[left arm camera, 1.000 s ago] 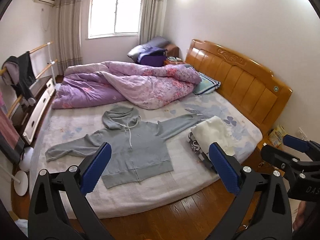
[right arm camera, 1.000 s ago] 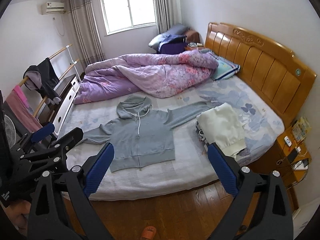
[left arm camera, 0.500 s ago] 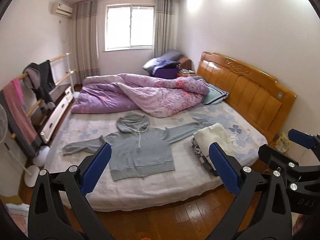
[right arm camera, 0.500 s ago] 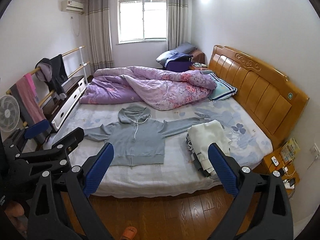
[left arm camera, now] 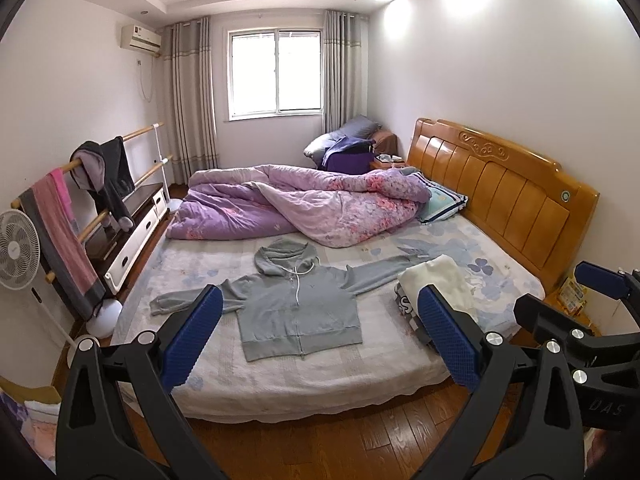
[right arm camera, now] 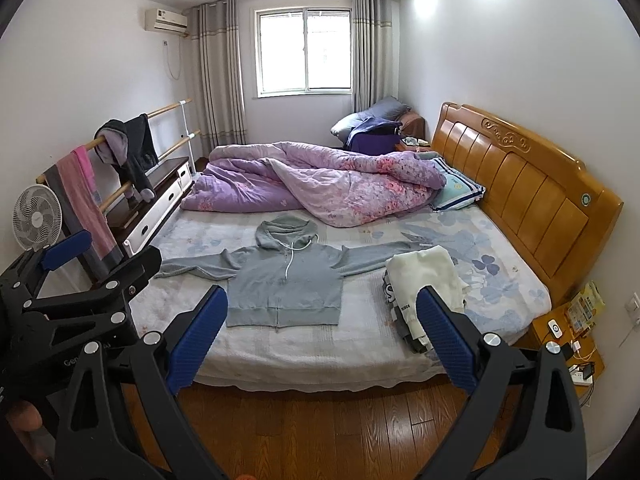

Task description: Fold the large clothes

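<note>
A grey zip hoodie (left arm camera: pixel 296 308) lies flat on the bed (left arm camera: pixel 320 376), front up, sleeves spread, hood toward the far side; it also shows in the right wrist view (right arm camera: pixel 286 284). My left gripper (left arm camera: pixel 320 336) is open and empty, held back from the bed above the wooden floor. My right gripper (right arm camera: pixel 320 336) is open and empty too, level with the left. The right gripper shows at the right edge of the left wrist view (left arm camera: pixel 592 320). The left gripper shows at the left of the right wrist view (right arm camera: pixel 80 280).
A stack of folded clothes (left arm camera: pixel 436 288) with a cream garment on top sits right of the hoodie. A purple quilt (left arm camera: pixel 304 208) is bunched at the far side. A drying rack (left arm camera: pixel 92 184), a fan (left arm camera: pixel 18 248) and a low cabinet (left arm camera: pixel 136 220) stand left; a nightstand (right arm camera: pixel 568 336) right.
Both grippers have pulled back and risen away from the bed, so more of the room and floor shows. The hoodie and the stack have not moved. Both stay open.
</note>
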A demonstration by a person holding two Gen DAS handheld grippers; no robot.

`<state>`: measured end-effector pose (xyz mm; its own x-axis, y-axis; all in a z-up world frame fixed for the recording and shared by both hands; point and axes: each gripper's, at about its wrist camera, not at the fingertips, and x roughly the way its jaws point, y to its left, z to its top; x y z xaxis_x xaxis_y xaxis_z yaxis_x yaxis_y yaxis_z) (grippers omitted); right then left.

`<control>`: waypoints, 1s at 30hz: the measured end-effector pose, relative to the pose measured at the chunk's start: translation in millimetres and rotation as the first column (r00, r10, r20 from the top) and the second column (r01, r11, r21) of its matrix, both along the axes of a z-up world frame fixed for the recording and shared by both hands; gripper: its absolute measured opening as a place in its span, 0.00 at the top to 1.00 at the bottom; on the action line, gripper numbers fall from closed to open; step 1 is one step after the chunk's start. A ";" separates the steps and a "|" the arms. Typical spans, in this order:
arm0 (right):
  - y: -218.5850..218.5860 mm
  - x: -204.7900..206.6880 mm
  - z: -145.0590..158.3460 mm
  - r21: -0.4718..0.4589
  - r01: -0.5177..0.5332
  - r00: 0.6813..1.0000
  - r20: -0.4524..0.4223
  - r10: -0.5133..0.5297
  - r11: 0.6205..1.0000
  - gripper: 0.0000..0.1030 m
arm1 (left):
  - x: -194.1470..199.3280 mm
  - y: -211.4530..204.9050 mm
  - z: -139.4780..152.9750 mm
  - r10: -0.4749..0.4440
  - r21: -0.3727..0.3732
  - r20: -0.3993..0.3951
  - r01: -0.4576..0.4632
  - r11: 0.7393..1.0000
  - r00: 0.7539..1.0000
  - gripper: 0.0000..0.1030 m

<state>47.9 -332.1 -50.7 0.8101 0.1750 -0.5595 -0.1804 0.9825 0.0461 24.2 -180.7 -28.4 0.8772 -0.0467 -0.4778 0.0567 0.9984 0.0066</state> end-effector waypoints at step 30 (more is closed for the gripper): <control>70.9 -23.1 28.7 -0.005 -0.002 0.997 0.074 0.003 1.000 0.11 | -29.2 61.2 39.3 -0.010 -0.023 0.091 0.012 1.000 0.996 0.05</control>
